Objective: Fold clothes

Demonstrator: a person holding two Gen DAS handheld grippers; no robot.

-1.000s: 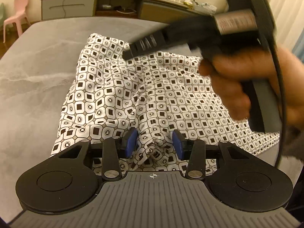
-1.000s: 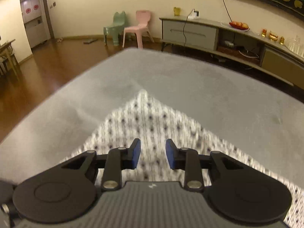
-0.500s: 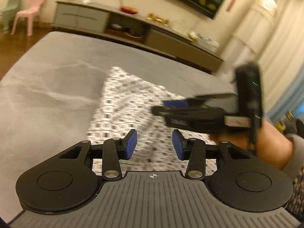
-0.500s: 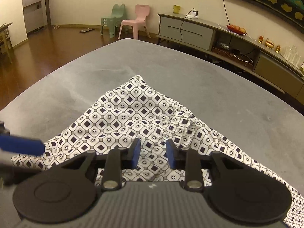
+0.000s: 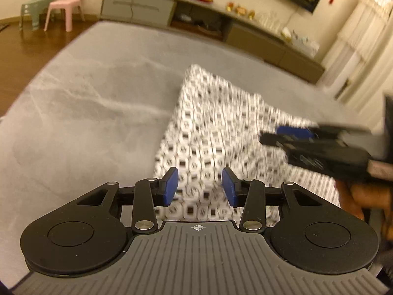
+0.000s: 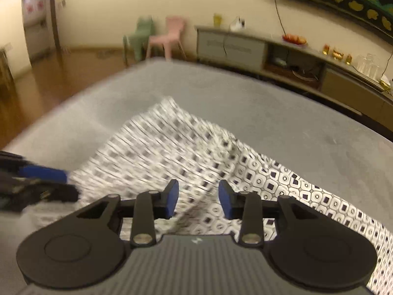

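Left wrist view: my left gripper (image 5: 199,186) hangs over the near edge of the patterned cloth (image 5: 211,132), fingers well apart, nothing between them.
Right wrist view: my right gripper (image 6: 197,199) is also spread wide and holds nothing; cloth shows through the gap below it.
Right gripper from the left camera: it comes in from the right (image 5: 289,135), held in a hand (image 5: 366,196), over the cloth's right part.
Cloth: it lies on the grey table (image 5: 86,103), near the middle, reaching toward me and off to the right (image 6: 307,191).
Layers: I see a ridge across it (image 6: 211,135) that looks like one part lying over another (motion blur keeps me from being sure).
Progress: I judge it partly folded at best; the outline is broad and uneven, not a compact stack. With both grippers free, this fits either a pause between folds or a release after one.
Left to do: I cannot tell how many folds remain.
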